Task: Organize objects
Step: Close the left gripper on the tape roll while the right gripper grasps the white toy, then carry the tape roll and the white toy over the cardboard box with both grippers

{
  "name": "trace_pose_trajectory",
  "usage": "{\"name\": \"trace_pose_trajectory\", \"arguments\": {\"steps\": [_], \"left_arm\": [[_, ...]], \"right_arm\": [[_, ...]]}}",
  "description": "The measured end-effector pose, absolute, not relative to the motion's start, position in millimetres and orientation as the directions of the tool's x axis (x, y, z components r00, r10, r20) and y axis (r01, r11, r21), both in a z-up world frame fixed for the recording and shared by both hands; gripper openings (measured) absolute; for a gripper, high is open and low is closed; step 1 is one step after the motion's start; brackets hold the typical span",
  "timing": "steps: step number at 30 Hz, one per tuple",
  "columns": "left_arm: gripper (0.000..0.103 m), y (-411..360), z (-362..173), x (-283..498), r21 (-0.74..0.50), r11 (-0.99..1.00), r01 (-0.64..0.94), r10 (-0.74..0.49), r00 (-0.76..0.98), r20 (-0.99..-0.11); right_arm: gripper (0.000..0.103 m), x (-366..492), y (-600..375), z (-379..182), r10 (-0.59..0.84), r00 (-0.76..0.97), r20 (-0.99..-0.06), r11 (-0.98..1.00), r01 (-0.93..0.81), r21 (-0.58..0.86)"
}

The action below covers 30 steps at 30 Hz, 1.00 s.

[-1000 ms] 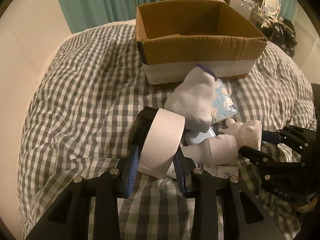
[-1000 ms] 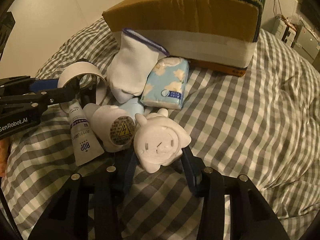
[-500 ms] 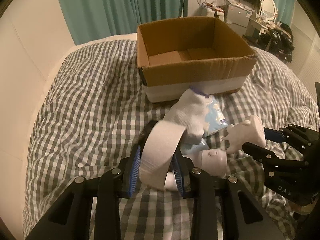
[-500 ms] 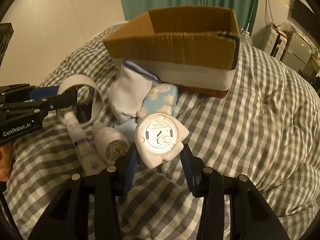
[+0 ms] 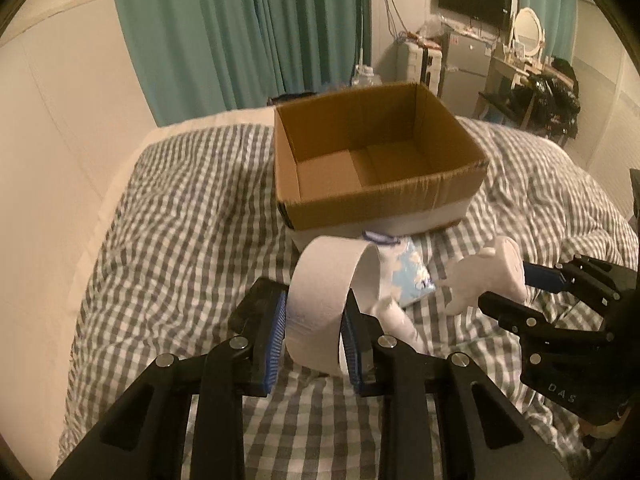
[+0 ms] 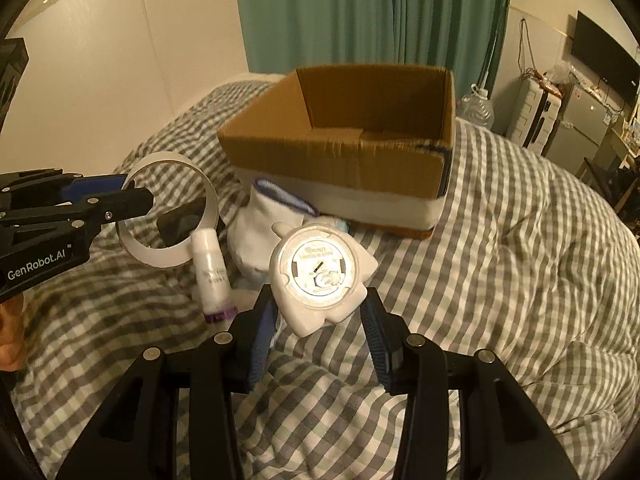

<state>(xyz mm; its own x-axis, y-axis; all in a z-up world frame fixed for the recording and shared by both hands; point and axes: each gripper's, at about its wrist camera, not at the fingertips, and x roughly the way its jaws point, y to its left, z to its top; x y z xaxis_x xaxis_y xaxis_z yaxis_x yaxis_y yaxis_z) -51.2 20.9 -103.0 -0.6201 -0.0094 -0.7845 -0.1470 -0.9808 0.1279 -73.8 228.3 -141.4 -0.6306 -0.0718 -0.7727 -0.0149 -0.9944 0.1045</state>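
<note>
L tool: jaws closing on tape roll, gripped, raised.
R tool: clamped on white figurine.
Cardboard box: open, on bed.

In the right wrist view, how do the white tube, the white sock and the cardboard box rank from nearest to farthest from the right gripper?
1. White tube: lying on the checked bedding, just left of the right gripper.
2. White sock: behind the tube, leaning against the box.
3. Cardboard box: farthest, open, at the back.
</note>
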Motion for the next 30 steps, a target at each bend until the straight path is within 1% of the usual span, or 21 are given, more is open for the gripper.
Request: {"name": "trace_pose_trajectory", "arguments": {"steps": [7,14,18,30], "left_arm": [[0.027,17.7,-79.0,-51.0,0.106,-0.987,-0.121,0.0,-0.66,-0.751],[0.025,19.4,-48.6,-48.8,0.1,-0.99,-0.097,0.0,-0.717,-0.697],[0.025,18.3,-33.0,-48.5,0.074,-0.994,-0.085,0.013,-0.739,-0.674],[0.025,21.4,1.3,-43.6,0.052,-0.996,-0.071,0.026,-0.799,-0.601]], "right_arm": [[0.042,-72.6,228.6,-117.4,-0.047,-0.67,-0.741,-0.995,-0.035,0.095],[0.042,-64.1,233.0,-73.2,-0.011,-0.736,-0.677,-0.995,-0.062,0.084],[0.042,-58.0,235.6,-48.1,0.006,-0.769,-0.639,-0.994,-0.077,0.083],[0.042,-55.8,239.3,1.1,0.064,-0.826,-0.561,-0.992,-0.116,0.057]]}}
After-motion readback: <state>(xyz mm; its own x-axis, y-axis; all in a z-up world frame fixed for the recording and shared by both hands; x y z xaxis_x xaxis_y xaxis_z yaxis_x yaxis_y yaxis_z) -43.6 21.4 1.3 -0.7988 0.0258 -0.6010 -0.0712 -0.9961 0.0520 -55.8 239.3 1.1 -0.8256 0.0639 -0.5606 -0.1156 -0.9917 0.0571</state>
